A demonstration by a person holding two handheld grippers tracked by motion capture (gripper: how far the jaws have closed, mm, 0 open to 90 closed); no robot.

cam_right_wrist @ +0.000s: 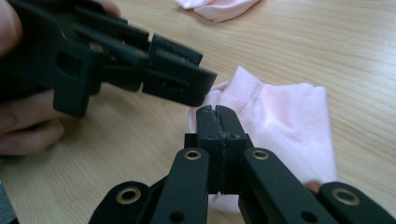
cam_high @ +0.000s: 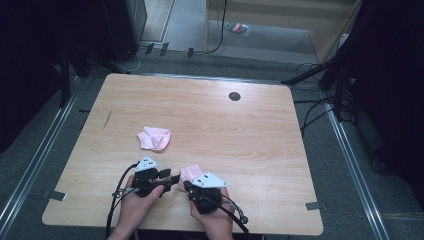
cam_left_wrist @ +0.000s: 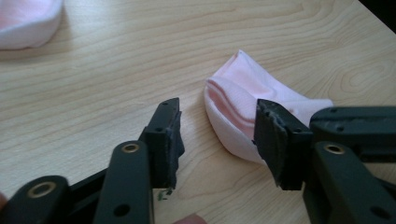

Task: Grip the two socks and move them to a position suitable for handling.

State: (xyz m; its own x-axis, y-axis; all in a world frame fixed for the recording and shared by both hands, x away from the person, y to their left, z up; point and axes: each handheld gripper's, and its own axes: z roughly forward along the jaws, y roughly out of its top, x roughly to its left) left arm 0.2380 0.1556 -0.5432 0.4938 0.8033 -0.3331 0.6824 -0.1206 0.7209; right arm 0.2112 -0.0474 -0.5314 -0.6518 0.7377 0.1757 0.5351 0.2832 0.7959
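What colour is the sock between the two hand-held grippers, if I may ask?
Pale pink sock, clearest in the right gripper view.

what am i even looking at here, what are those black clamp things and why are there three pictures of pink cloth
A person sits at a wooden table holding a hand-held clamp in each hand. The high view looks down from above; the other two pictures come from cameras riding on each clamp. The left tool has its jaws apart, reaching toward the near pink sock. The right tool has its jaws pressed together at that sock's edge, seemingly pinching it, though the cloth between them is hard to make out. A second pink sock lies loose farther out on the table, touched by nothing.
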